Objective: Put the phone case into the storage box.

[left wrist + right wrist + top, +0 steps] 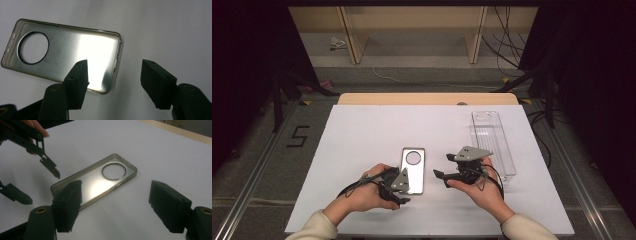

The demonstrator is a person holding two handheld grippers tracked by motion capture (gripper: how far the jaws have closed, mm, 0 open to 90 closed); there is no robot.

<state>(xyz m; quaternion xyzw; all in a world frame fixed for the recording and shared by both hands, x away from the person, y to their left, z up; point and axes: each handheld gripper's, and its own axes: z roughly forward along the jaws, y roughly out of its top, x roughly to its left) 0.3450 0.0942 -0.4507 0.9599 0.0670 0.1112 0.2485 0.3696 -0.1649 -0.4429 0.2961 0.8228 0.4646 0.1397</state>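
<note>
A clear phone case lay flat on the white table, between the two grippers and touching neither. The left gripper had its jaws spread wide and empty; the case's near end sat just ahead of them, partly behind the left jaw. The right gripper also stood wide apart and empty, with the case lying ahead of its left jaw and running away from it. The case looked thin, light and bendy, with a glossy surface that would probably slip and flex under a hard pinch. The raised long rim, away from the round camera cutout, seemed the safest hold. A clear plastic tray stood beyond the right gripper.
</note>
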